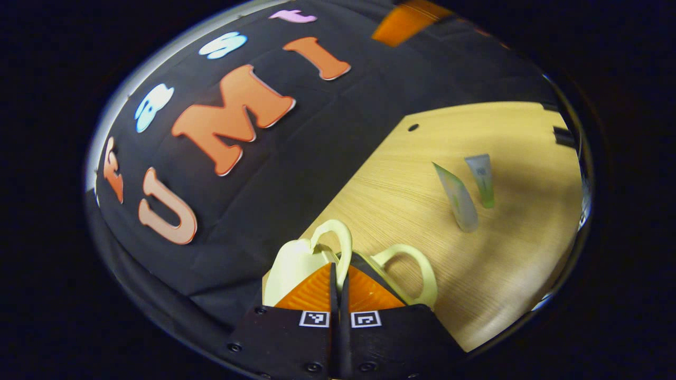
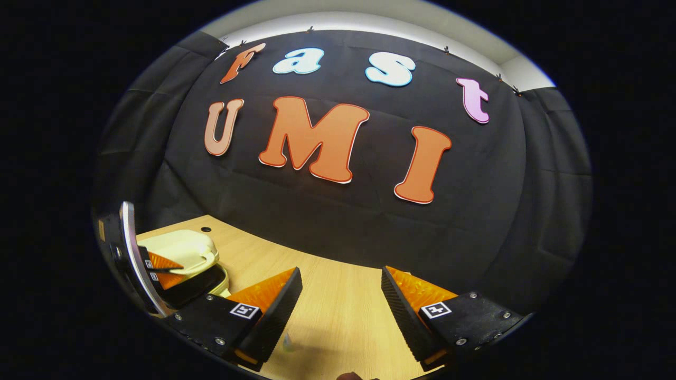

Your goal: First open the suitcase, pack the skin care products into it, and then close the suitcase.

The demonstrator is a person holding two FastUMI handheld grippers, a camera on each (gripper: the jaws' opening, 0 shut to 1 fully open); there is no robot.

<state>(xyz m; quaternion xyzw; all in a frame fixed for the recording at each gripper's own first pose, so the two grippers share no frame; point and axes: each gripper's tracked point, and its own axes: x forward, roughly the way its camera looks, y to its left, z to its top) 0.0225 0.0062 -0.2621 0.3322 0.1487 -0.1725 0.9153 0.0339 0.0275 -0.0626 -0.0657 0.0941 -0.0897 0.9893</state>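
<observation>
My left gripper [image 1: 338, 274] has its orange, black-edged fingers pressed nearly together, just a thin slit between them, pinched on the pale cream-yellow handle loop [image 1: 338, 240] of the small cream-yellow hard-shell suitcase [image 1: 296, 266]. I can't tell exactly how much handle sits between the pads, since the fingers cover it. A second cream handle loop [image 1: 409, 269] sits just beside my right-hand finger, free of it. In the left gripper view the suitcase is right at the fingertips, at the edge of the light wood-grain table [image 1: 507, 264] next to the black cloth wall [image 1: 296, 158]. Farther out on the table lie two translucent grey-green skin care tubes [image 1: 458, 198], side by side and close to each other, well apart from the suitcase; the farther, shorter tube [image 1: 481, 178] has a green end. In the right gripper view my right gripper [image 2: 340, 295] is wide open with nothing between its fingers, above bare table [image 2: 338, 316]. A small pale object [image 2: 288, 343] sits low by its left finger, too small to identify. Off to the left of that view the suitcase [image 2: 182, 250] shows with its lid lifted off the base, gap visible, and the left gripper [image 2: 158, 269] at its near side.
</observation>
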